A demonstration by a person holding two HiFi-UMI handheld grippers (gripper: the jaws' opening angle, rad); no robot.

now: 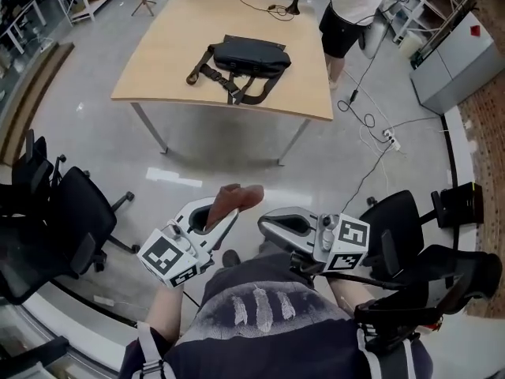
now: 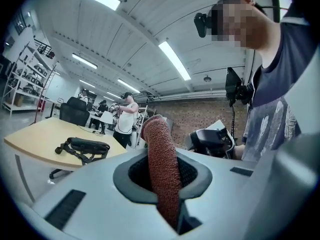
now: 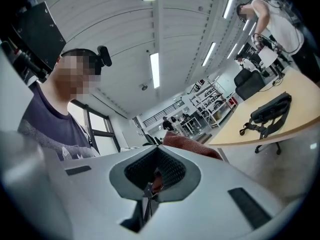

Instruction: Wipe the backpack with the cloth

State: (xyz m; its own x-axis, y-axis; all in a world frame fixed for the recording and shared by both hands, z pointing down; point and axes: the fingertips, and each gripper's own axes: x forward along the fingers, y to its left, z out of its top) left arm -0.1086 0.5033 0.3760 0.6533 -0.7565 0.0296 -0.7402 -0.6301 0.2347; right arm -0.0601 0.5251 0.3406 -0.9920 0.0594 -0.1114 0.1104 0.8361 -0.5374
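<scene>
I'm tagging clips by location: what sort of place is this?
Probably an open-plan lab or workshop office. There is a wooden table with office chairs nearby, metal shelving racks along one side, and cables trailing across the bare floor.

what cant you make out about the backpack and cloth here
Any dirt on the backpack: too small and far off in every view.
Lower end of the cloth: left gripper view, buried in the left claw.
Bystander: head view, cut off by the top edge.
</scene>
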